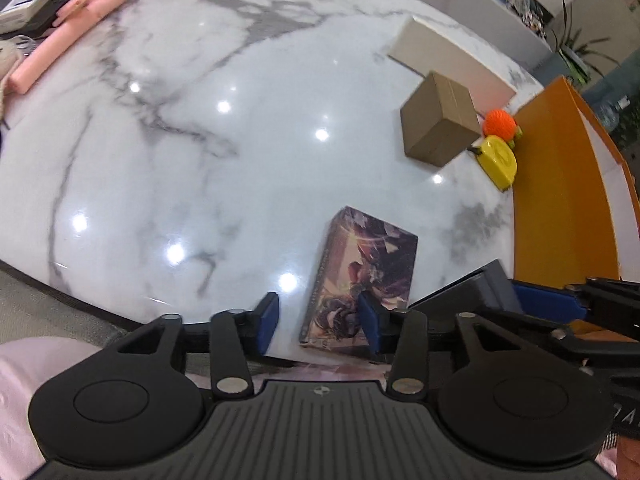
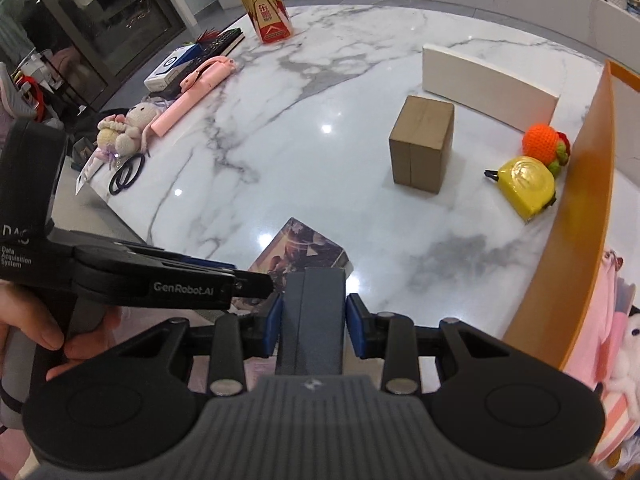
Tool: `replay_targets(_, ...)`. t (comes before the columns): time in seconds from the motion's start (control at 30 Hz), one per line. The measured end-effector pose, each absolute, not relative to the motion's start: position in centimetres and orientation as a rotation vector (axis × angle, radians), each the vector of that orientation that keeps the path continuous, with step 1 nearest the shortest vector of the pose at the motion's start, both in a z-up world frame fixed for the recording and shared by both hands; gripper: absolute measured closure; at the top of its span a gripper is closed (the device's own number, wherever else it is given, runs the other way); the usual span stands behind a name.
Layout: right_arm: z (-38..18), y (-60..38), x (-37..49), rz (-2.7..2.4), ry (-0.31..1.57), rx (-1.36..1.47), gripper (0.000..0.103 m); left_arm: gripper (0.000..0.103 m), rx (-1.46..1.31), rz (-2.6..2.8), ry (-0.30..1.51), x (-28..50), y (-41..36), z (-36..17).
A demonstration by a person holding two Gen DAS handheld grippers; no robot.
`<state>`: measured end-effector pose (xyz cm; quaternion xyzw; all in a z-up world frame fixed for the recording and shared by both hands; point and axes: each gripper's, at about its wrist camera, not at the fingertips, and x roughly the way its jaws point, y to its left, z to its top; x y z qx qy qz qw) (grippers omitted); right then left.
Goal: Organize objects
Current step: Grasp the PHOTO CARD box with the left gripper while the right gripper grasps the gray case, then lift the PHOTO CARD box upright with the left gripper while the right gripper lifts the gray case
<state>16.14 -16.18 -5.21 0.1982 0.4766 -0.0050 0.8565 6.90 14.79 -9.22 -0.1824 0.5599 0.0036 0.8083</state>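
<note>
Right claw (image 2: 314, 325): clenched on a dark slate case (image 2: 314, 292), pads against its two long sides, lower centre of the right view.
Left claw (image 1: 319, 322): released, gripping nothing; right-hand pad over the illustrated box (image 1: 362, 276), left-hand pad over bare table (image 1: 200, 160).
Illustrated box: flat on the table at lower centre, close to the near edge, partly hidden behind the case in the right view.
Orange bin (image 2: 584, 200): down the right side of both views, wall upright; probably the home for the case, judging by the task.
Risk, slip: only a narrow pinch on smooth sides, much of the case jutting past the pads; could swing or slide out on a quick turn toward the bin.
Risk, clash: both claws crowded at lower centre, left one's body reaching in just beside the case; could twist the case in its grip with one bump.
Risk, bin wall: tall and thin; could be struck or shoved by a case carried too low.
Risk, neighbours: yellow tape measure (image 2: 528, 188) and orange crochet ball (image 2: 540, 140) just beside that wall, easily swept by a low pass to the right; brown cardboard box (image 2: 424, 144) well apart, safe.
Risk, edge: could push the illustrated box off the near rim if nudged by the hanging left pad.
</note>
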Motion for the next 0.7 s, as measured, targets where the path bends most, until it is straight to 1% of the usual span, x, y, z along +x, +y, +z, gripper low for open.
replay_targets(0.07, -4.9, -16.2, 15.9, -0.041, 0.976, 0.401, 0.067, 0.045, -0.354, -0.004, 1.171, 6.9, 14.4, -9.2)
replay_targets(0.13, -4.7, -16.5, 15.8, -0.079, 0.957, 0.376, 0.067, 0.040, -0.330, -0.028, 1.160, 7.0, 13.9, -9.3)
replay_targets(0.2, -4.6, -16.7, 15.7, -0.097, 0.951, 0.370, 0.067, 0.040, -0.333, -0.051, 1.156, 7.2, 13.6, -9.4)
replay_targets(0.3, -4.6, -17.0, 15.2, -0.109, 0.939, 0.385, 0.067, 0.037, -0.346, -0.094, 1.167, 7.6, 13.0, -9.7)
replay_targets(0.37, -4.7, -17.1, 14.9, -0.138, 0.932, 0.376, 0.067, 0.032, -0.302, -0.112, 1.174, 7.6, 12.0, -9.7)
replay_targets(0.7, -5.3, -16.4, 13.8, -0.168, 0.916, 0.345, 0.067, 0.032, -0.014, -0.085, 1.148, 7.4, 8.4, -9.6)
